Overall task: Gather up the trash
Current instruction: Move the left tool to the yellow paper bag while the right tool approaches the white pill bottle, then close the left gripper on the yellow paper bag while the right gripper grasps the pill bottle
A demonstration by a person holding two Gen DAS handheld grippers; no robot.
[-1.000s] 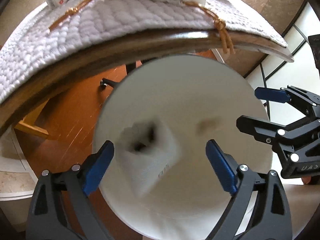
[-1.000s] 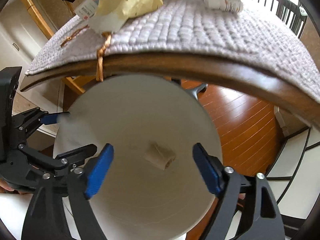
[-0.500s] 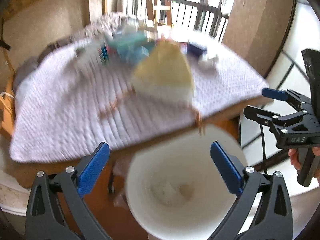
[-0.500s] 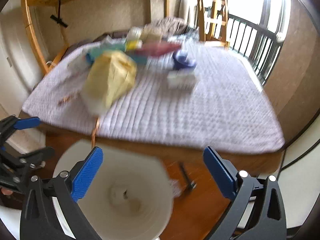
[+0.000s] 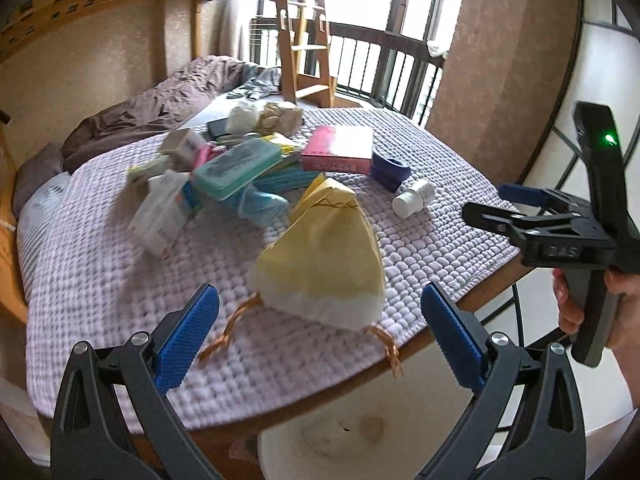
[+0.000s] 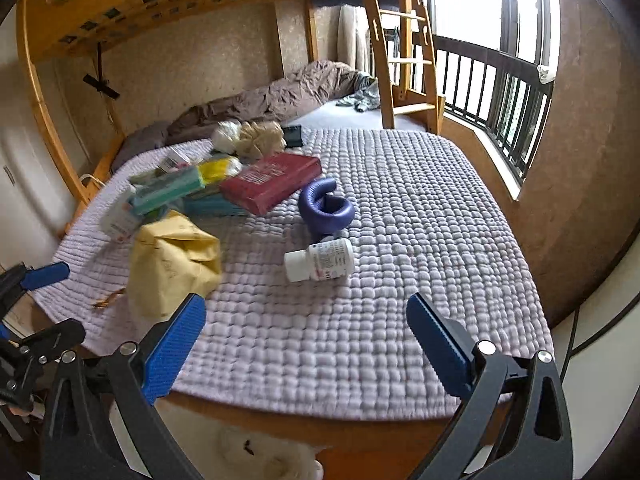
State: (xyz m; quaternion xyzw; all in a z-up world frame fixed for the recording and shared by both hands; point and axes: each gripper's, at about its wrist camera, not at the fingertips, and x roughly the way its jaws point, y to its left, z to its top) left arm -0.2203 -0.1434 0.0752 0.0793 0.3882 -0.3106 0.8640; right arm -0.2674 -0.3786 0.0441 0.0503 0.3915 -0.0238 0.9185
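Observation:
A round table under a lilac quilted cloth (image 5: pixel 100 300) carries clutter. A yellow paper bag (image 5: pixel 324 256) with orange cord handles lies near the front edge; it also shows in the right wrist view (image 6: pixel 172 264). A white pill bottle (image 6: pixel 320 260) lies on its side, a purple ring (image 6: pixel 326 208) behind it. A white bin (image 5: pixel 360 440) stands below the table edge with trash in its bottom. My left gripper (image 5: pixel 320 336) is open and empty, above the edge near the bag. My right gripper (image 6: pixel 306 344) is open and empty, above the cloth's front.
Further back lie a red box (image 6: pixel 272 182), a teal case (image 5: pixel 236 168), white cartons (image 5: pixel 160 212) and crumpled paper (image 6: pixel 260 138). A bunk bed with a ladder (image 6: pixel 404 60) stands behind. A railed window (image 6: pixel 500 84) is at the right.
Both grippers have risen from over the white bin beneath the table edge to above the tabletop. The bin has dropped to the bottom of both views. Both grippers stay open.

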